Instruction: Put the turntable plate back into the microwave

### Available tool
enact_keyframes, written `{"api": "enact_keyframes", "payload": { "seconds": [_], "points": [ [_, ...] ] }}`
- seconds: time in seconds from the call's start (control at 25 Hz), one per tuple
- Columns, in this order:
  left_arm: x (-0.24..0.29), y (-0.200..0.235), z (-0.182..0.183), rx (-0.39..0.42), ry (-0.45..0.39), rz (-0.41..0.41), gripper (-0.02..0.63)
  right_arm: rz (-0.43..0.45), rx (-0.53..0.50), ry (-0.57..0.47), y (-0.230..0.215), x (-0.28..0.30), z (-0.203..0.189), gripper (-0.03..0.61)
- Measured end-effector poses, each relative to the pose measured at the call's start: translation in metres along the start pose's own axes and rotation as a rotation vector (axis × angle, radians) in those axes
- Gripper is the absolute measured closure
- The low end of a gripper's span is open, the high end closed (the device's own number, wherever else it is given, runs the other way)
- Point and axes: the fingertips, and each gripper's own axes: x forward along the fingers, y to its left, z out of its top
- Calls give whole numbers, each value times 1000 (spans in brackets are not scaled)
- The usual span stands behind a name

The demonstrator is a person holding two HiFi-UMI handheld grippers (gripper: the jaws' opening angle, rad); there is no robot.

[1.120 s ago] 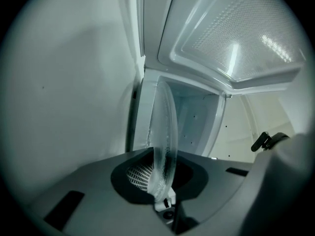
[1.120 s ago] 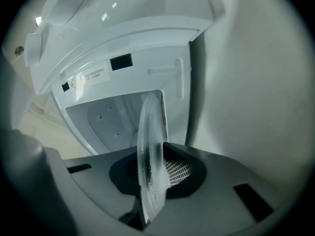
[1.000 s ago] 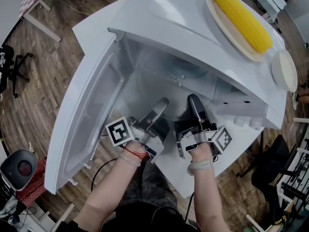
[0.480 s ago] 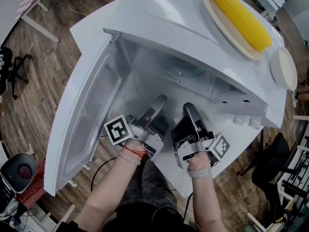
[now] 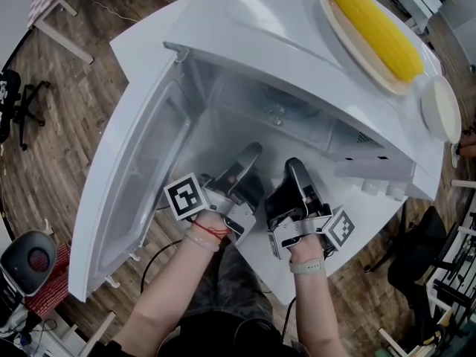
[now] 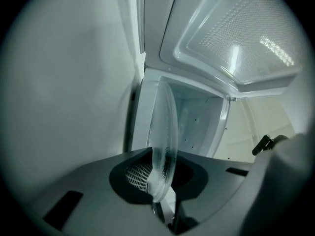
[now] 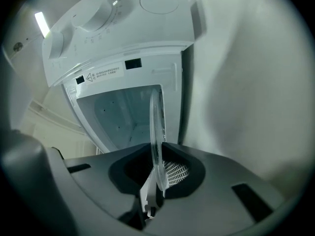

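Note:
The clear glass turntable plate (image 6: 165, 132) stands edge-on between the jaws in both gripper views (image 7: 156, 127). My left gripper (image 6: 160, 183) is shut on its rim, and my right gripper (image 7: 158, 176) is shut on the rim a little further round. In the head view both grippers, left (image 5: 249, 155) and right (image 5: 295, 168), reach side by side into the mouth of the open white microwave (image 5: 282, 28). From above the plate is barely visible against the cavity floor (image 5: 223, 136). The drive hub (image 5: 278, 114) shows deeper inside.
The microwave door (image 5: 137, 181) hangs wide open at the left. On the microwave's top lies a corn cob (image 5: 375, 24) on a wooden plate (image 5: 346, 39), with a white disc (image 5: 439, 110) beside it. The control knobs (image 7: 93, 16) are on the right panel.
The right gripper has drawn back slightly towards me from a second ago. The left gripper has hardly moved. Both stay shut on the plate.

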Motion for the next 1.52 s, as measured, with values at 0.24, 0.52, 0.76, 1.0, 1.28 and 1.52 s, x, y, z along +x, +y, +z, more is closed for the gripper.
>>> {"api": "enact_keyframes", "payload": {
  "seconds": [0.24, 0.52, 0.76, 1.0, 1.28, 1.52],
  "points": [
    [1, -1, -2, 21, 15, 1, 569, 0, -36, 9, 2, 3, 5, 525],
    [3, 0, -5, 28, 20, 4, 569, -1, -59, 14, 2, 6, 11, 525],
    [4, 2, -5, 44, 27, 10, 569, -6, -65, 9, 0, 12, 17, 525],
    [5, 2, -6, 65, 40, 13, 569, -14, -72, 1, -1, 17, 22, 526],
    [6, 4, -7, 70, 56, 14, 569, -18, -79, -11, 0, 22, 30, 526],
    [11, 3, -10, 81, 96, 15, 569, -27, -80, -20, 2, 25, 36, 526]
  ]
}}
